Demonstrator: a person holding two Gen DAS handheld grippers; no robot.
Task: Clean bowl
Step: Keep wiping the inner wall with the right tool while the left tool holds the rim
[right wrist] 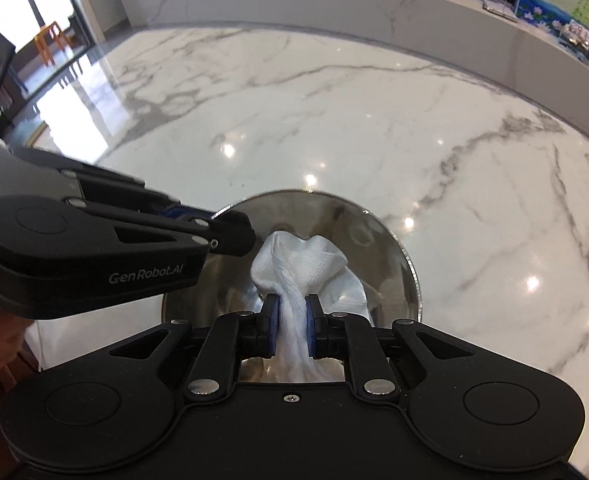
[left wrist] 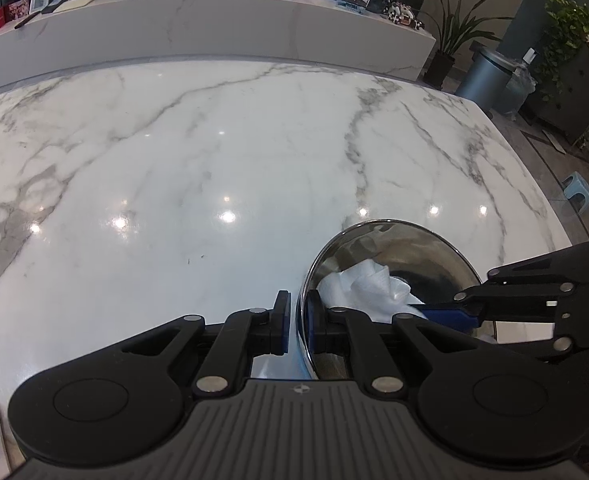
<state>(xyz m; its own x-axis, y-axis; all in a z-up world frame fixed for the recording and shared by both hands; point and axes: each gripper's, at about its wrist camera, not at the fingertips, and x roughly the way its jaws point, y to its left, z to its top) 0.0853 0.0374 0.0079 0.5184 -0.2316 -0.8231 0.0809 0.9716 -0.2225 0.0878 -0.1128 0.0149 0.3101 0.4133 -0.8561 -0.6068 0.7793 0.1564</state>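
Jaws of the right gripper are clenched on a white cloth bunched inside the steel bowl, whose rim the left gripper pinches, on the marble table beyond.

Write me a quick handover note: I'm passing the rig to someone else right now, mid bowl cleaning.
Left gripper: shut on the near rim of the steel bowl, steadying it on the marble table.
Right gripper: shut on a bunched white cloth, whose free end lies inside the bowl against its inner wall.
Done: bowl is held, cloth is gripped and in the bowl.
Left: wipe around the inside; how much has been wiped so far cannot be told from the views. Then lift the cloth out and let go of the rim.
Keep the left grip firm, since the bowl could slide on the glossy table.
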